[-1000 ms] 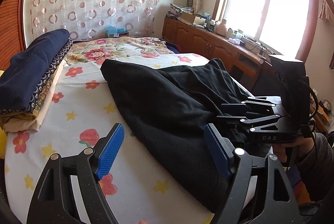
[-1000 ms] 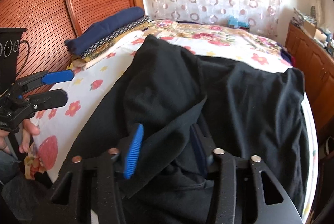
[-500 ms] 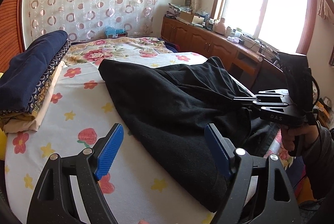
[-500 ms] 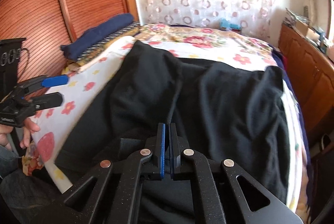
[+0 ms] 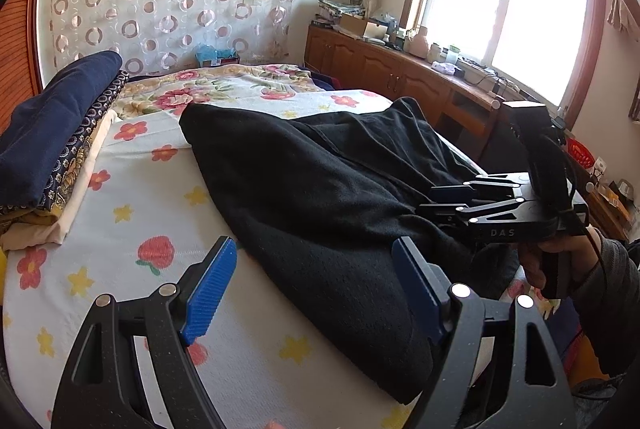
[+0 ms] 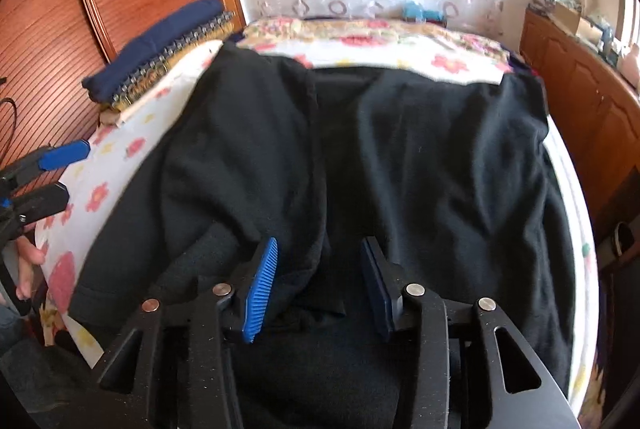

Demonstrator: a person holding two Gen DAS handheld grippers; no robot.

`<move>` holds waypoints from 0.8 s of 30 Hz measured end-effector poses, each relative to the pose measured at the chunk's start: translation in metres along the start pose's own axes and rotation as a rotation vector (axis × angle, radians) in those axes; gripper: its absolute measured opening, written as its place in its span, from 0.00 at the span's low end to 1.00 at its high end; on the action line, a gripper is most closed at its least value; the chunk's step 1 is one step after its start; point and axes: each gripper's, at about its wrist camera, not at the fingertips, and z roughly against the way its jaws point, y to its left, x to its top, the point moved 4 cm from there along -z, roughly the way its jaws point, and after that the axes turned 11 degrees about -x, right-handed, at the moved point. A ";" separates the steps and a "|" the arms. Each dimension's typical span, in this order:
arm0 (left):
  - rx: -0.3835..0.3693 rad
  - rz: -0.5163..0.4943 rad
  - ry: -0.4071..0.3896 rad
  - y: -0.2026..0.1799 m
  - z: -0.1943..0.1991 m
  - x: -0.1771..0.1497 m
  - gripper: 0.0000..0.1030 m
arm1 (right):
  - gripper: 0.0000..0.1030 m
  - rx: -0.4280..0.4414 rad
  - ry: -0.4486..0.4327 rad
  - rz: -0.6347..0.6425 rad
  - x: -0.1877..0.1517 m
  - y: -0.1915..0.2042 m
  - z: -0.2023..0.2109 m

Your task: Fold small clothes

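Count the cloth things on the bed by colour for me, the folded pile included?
Black: 1, the black garment spread on the bed.
Navy: 1, top of the pile.
Navy-patterned: 1, the patterned cloth under it.
Cream: 1, the cream cloth at the bottom.
Total: 4. More thin layers may hide in the pile.

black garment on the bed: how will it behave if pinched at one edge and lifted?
Probably floppy: the black garment lies in soft folds and drapes off the bed. Its knit looks fuzzy, so likely grippy. One pinch would likely leave the rest trailing.
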 end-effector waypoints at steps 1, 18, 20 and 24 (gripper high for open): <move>-0.001 0.001 0.002 0.000 0.000 -0.001 0.78 | 0.45 -0.004 0.004 0.005 0.000 0.002 0.001; -0.012 -0.005 0.014 -0.008 -0.004 -0.004 0.78 | 0.07 0.083 -0.117 0.118 0.002 0.024 0.029; -0.014 -0.007 0.009 -0.008 -0.002 -0.003 0.78 | 0.06 0.067 -0.180 0.112 0.007 0.021 0.048; -0.018 -0.012 0.002 -0.011 0.000 -0.003 0.78 | 0.06 0.024 -0.276 0.092 0.018 0.002 0.089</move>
